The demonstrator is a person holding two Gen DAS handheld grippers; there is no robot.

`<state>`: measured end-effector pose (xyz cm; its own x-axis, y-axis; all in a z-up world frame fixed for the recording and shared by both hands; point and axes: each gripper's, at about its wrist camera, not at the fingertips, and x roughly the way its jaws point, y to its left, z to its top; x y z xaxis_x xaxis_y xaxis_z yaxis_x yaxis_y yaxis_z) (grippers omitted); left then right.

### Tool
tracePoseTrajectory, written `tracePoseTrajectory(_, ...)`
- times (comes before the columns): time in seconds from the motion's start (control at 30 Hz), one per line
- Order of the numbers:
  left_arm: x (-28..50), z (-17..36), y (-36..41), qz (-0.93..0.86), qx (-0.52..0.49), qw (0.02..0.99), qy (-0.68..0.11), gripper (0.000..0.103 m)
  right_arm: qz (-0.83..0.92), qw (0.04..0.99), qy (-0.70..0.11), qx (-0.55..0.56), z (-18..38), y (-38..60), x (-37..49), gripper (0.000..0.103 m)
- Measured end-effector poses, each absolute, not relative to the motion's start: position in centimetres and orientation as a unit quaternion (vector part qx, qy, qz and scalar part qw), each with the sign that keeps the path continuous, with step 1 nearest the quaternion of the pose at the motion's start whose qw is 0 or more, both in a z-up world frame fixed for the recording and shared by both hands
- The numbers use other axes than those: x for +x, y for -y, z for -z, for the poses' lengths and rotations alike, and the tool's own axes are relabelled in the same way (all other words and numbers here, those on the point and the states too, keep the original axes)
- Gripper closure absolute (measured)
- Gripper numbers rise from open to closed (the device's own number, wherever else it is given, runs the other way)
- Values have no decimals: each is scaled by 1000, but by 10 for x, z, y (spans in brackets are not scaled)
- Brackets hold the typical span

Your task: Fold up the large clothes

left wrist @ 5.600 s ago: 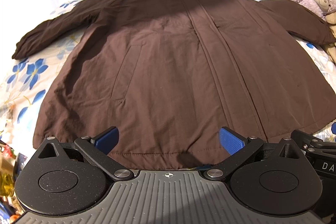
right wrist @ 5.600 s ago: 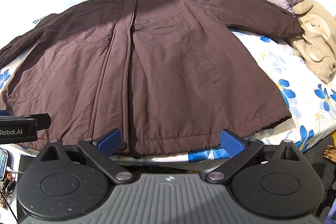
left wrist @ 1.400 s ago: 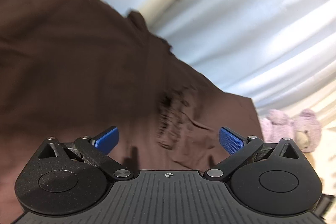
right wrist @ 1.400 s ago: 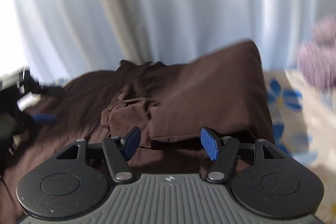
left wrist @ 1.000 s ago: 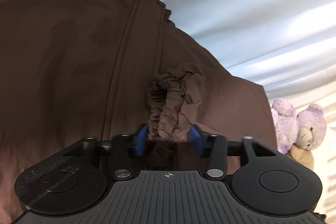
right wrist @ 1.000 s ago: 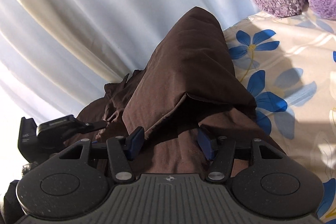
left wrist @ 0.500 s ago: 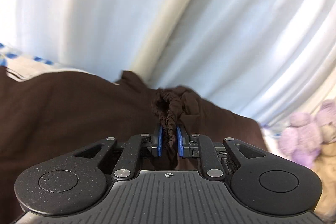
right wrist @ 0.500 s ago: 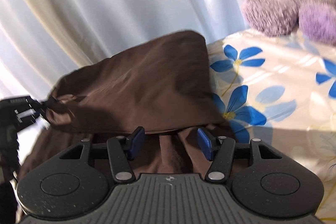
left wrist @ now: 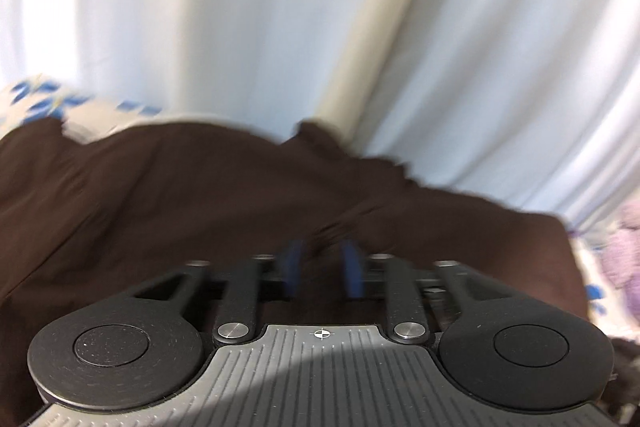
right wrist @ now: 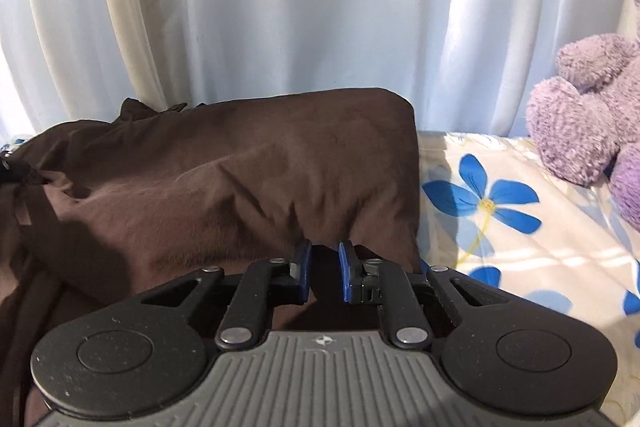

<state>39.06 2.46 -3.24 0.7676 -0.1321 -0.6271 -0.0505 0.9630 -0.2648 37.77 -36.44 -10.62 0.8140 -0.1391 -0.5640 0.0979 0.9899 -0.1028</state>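
Observation:
A large dark brown jacket (left wrist: 200,195) lies on the bed, its right sleeve folded in over the body (right wrist: 248,183). My left gripper (left wrist: 320,267) is low over the jacket's middle; the view is blurred, its blue pads stand a little apart and no cloth shows clearly between them. My right gripper (right wrist: 323,263) is nearly shut on a fold of the jacket at the folded sleeve's near edge, with brown cloth between the pads.
The bed has a cream sheet with blue flowers (right wrist: 492,203). A purple teddy bear (right wrist: 588,123) sits at the right. White curtains (right wrist: 300,7) hang close behind the jacket's collar (left wrist: 316,135).
My left gripper, shut on the bunched cuff half a second ago, has parted its pads and dropped toward the jacket. My right gripper has closed on the sleeve fold.

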Motion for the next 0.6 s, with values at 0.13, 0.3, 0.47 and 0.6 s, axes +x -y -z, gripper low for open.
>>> tracePoseTrajectory(0.13, 400, 25, 11, 70, -128, 937, -316, 34, 52, 951, -298, -61, 107, 351, 381, 89)
tracePoseTrajectory(0.3, 420, 53, 44, 66, -119, 942, -308, 24, 41, 957, -281, -51, 83, 347, 393, 91)
tracePoseTrajectory(0.47, 437, 84, 54, 50, -93, 943, -315, 25, 79, 953, -291, -30, 84, 365, 439, 93)
tracePoseTrajectory(0.6, 438, 103, 75, 46, 21, 952, -301, 24, 87, 955, -282, -35, 107, 373, 449, 96)
